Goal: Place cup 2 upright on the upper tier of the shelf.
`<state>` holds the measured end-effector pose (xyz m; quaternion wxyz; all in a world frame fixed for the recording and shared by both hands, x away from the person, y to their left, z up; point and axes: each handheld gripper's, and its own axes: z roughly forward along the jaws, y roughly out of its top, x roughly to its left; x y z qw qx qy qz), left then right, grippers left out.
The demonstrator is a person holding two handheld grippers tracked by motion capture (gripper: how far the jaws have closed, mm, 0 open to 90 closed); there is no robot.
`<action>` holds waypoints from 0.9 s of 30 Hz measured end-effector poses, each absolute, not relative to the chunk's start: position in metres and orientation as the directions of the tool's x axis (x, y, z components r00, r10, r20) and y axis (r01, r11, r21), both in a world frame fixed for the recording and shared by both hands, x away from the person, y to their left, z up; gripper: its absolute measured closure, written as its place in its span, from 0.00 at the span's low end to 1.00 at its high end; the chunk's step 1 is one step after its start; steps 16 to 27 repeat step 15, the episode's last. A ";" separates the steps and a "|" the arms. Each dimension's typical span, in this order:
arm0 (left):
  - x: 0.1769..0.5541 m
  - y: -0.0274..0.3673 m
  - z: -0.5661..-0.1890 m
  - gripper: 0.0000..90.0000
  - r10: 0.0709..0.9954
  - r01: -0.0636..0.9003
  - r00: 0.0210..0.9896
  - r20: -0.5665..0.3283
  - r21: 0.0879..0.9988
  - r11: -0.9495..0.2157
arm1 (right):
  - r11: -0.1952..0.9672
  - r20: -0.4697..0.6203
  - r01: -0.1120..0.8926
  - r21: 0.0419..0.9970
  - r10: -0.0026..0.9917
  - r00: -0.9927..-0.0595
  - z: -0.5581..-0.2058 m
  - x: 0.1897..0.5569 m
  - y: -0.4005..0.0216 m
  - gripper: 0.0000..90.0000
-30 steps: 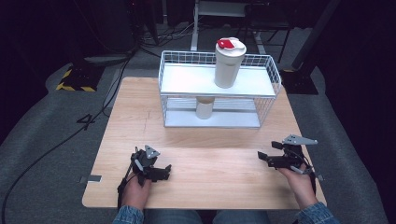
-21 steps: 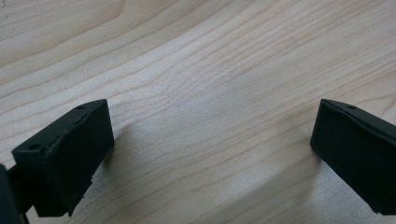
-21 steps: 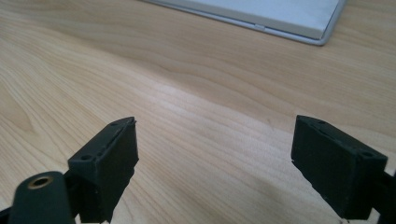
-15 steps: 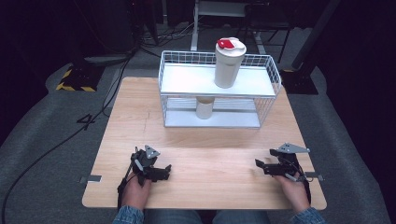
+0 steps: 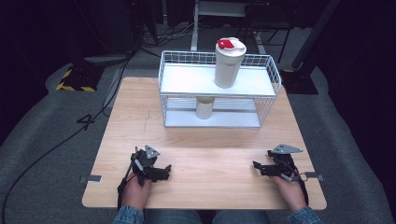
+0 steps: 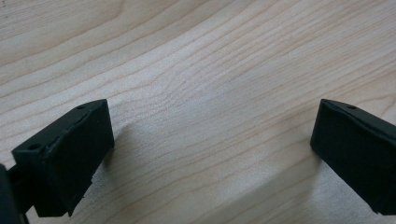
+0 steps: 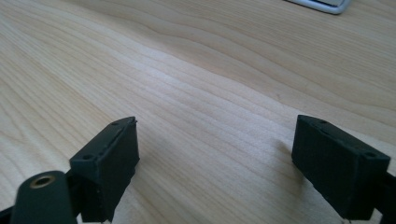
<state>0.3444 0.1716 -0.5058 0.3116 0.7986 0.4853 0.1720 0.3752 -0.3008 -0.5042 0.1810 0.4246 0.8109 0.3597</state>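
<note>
My left gripper [image 5: 164, 171] rests low on the wooden table [image 5: 210, 144] near its front left. In the left gripper view its jaws [image 6: 212, 140] stand apart over bare wood, with nothing between them. My right gripper [image 5: 258, 167] lies near the front right, pointing left. Its jaws [image 7: 215, 149] also stand apart over bare wood. A white tumbler with a red lid [image 5: 229, 63] stands upright on the top shelf of a white wire rack [image 5: 268, 79] at the back of the table. A smaller white cup [image 5: 204, 107] stands on the lower shelf beneath it.
A corner of the rack's base [image 7: 327, 4] shows at the top of the right gripper view. Grey floor surrounds the table, with black cables [image 5: 56, 144] at the left and a yellow-black striped block [image 5: 74, 84] at the back left.
My right gripper has sunk from a little above the table down to its surface, ending slightly nearer the front edge. The left gripper has stayed put.
</note>
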 end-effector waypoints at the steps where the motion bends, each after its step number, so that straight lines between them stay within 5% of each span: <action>1: 0.344 0.172 -0.506 0.00 0.882 0.668 0.470 -0.028 0.665 -0.335 | 0.378 0.012 0.560 0.737 0.822 -0.569 -0.504 0.376 -0.300 0.17; 27: 0.344 0.172 -0.506 0.00 0.883 0.669 0.468 -0.032 0.666 -0.330 | 0.374 -0.009 0.578 0.725 0.844 -0.536 -0.505 0.377 -0.298 0.10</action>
